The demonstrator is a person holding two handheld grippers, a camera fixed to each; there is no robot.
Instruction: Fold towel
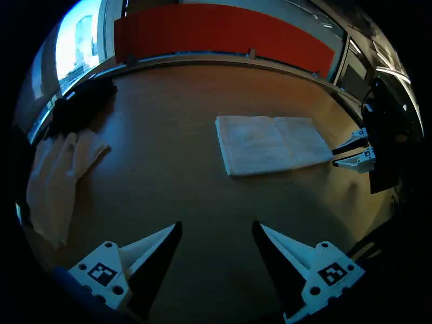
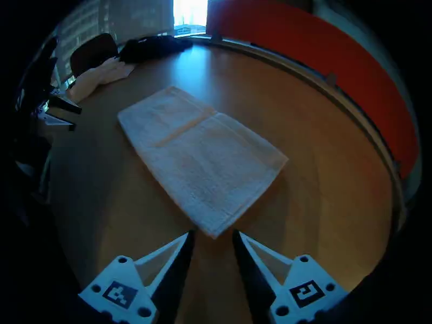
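Right gripper view: your right gripper (image 2: 211,235), jaws slightly apart, grips nothing; the folded towel (image 2: 200,156) has 1 corner at 6 o'clock. Your left gripper (image 1: 216,224) gapes wide, empty.

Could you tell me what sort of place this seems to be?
Probably an office or meeting room: a large wooden table with a red divider panel along its far edge, a chair beside it, and a window looking out on tall buildings.

The wooden table (image 1: 162,162) carries a folded towel (image 1: 272,143), lying flat. A crumpled pale cloth (image 1: 56,173) and a dark bundle (image 1: 81,105) lie near one edge.
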